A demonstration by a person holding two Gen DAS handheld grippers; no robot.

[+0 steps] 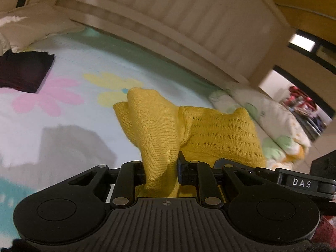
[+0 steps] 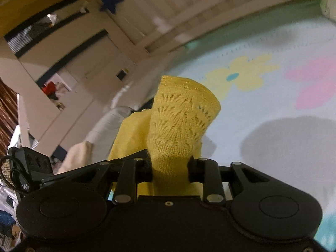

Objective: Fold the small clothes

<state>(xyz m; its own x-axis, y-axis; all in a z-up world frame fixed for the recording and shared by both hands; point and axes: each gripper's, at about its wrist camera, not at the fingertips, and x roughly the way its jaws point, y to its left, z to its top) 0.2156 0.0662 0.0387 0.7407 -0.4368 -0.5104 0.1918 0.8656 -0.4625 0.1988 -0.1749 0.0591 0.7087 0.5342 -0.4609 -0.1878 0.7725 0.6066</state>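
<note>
Pinching yellow knit garment point(image 1: 189, 130) — left gripper point(image 1: 161, 171), right gripper point(image 2: 170, 168) both clamped, cloth bunching forward.

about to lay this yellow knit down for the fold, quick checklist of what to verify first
1. Left gripper shut on the yellow knit garment: ok.
2. Right gripper shut on the same garment: ok.
3. Garment lifted off the flowered bedsheet: ok, it hangs bunched between the fingers.
4. Edges aligned for the fold: cannot tell, fabric is crumpled.
5. Landing spot away from the dark folded cloth: ok, bare sheet lies ahead.
6. Bed rail clearance: cannot tell.
</note>
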